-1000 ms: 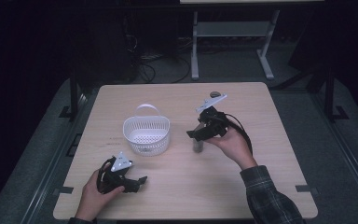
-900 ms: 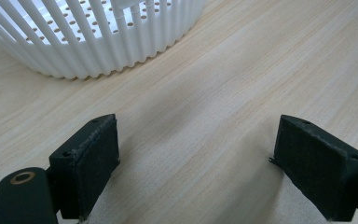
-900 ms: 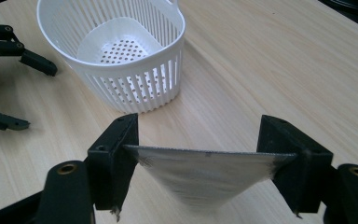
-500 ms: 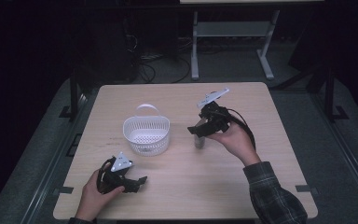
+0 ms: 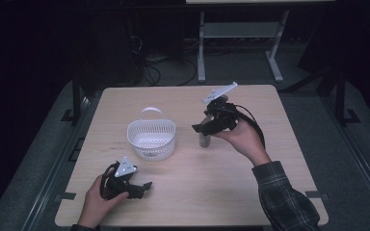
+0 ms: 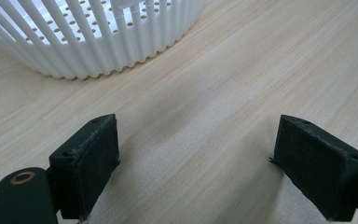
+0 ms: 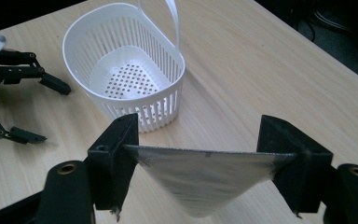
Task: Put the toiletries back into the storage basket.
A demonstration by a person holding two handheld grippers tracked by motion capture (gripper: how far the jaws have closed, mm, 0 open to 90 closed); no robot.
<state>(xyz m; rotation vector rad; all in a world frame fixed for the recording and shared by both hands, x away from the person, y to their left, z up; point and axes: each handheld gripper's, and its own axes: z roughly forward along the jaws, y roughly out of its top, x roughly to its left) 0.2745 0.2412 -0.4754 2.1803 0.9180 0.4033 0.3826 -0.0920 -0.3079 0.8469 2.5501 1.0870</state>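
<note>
A white slatted basket (image 5: 151, 148) with a thin loop handle stands empty at the table's middle left, also seen from the right gripper view (image 7: 167, 108) and the left gripper view (image 6: 98, 42). My right gripper (image 5: 203, 131) hovers right of the basket, shut on a grey tapered object (image 5: 204, 141) that hangs below its jaws. In the right gripper view the pads (image 7: 121, 154) press on both ends of the grey object (image 7: 205, 182). My left gripper (image 5: 144, 187) rests open on the table near the front left, nothing between its pads (image 6: 95, 163).
The light wooden table (image 5: 270, 110) has bare room around the basket and to the right. From the right gripper view the left gripper (image 7: 46, 112) lies left of the basket. Dark floor, cables and a white stand frame (image 5: 241, 33) lie beyond the far edge.
My right gripper has risen with the grey object in its jaws, and its top plate has tilted up. The left gripper and the basket have stayed put.
</note>
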